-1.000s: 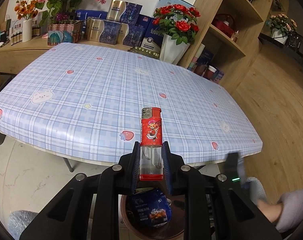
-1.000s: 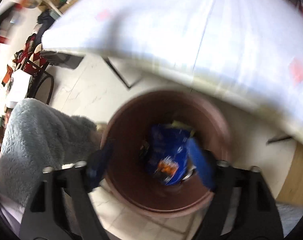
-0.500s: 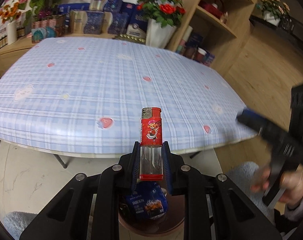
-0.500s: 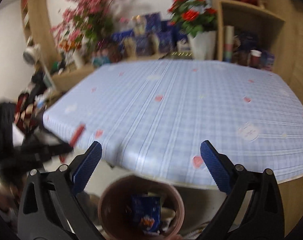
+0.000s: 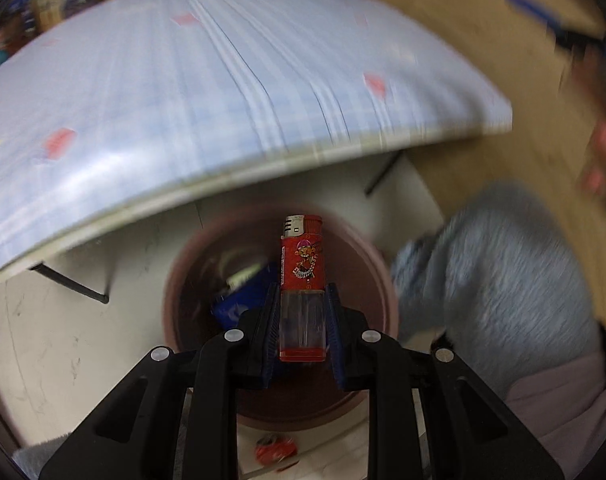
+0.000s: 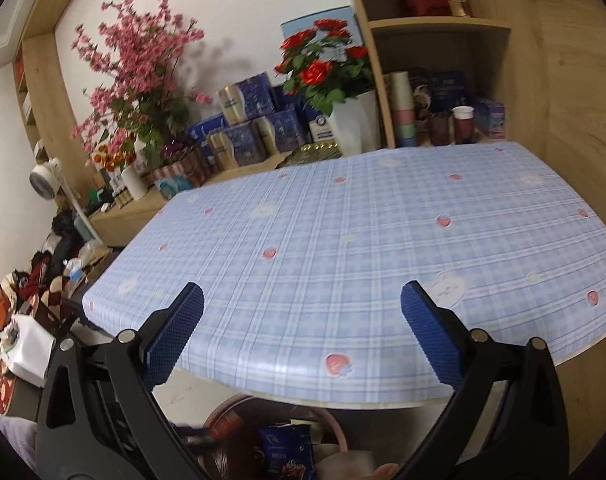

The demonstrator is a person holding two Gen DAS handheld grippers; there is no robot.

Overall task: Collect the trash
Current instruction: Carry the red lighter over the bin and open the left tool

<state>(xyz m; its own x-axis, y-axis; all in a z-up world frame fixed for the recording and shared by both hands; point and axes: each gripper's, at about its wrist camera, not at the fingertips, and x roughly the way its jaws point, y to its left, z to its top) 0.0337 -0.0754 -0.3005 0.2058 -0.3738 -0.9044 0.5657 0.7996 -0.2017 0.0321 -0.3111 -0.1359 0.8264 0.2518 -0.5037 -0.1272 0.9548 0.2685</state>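
Your left gripper has tipped down since 0.5 s ago, so the lighter it clamps now points into the brown bin instead of over the table.

Let go too near the rim and the lighter may bounce onto the floor, where 1 red scrap lies beside the bin. The blue wrapper is already inside. Your right gripper is wide open, holding nothing, above the table edge, clear of the drop.
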